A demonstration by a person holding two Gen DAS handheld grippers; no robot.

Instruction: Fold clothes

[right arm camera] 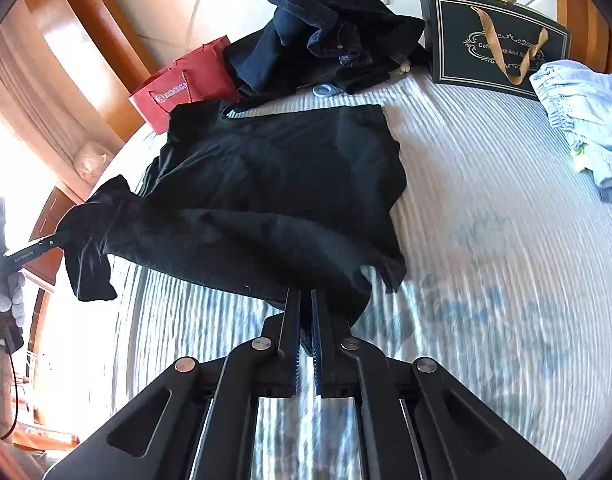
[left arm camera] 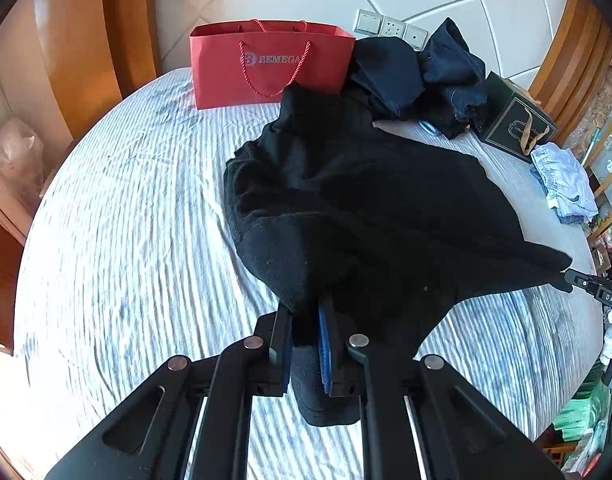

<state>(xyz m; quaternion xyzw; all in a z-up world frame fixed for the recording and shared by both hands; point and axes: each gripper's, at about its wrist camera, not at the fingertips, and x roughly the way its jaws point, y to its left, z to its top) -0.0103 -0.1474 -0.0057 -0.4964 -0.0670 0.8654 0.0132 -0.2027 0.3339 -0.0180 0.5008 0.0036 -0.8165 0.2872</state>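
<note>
A black garment (left arm camera: 365,200) lies spread on the striped bed sheet (left arm camera: 126,220), its near edge lifted off the bed. My left gripper (left arm camera: 306,306) is shut on that edge, and a fold of black cloth hangs down between its fingers. In the right wrist view the same garment (right arm camera: 274,168) is stretched between both tools. My right gripper (right arm camera: 306,294) is shut on its near hem. The left gripper (right arm camera: 62,238) shows at the far left, pinching a bunched corner. The right gripper's tip (left arm camera: 573,278) shows at the garment's right corner.
At the headboard stand a red paper bag (left arm camera: 266,64), a heap of dark clothes (left arm camera: 417,76) and a dark green gift bag (left arm camera: 513,120). Blue-handled scissors (right arm camera: 325,90) lie by the heap. Light blue clothes (right arm camera: 585,112) sit at the right edge. A gloved hand (right arm camera: 2,300) shows left.
</note>
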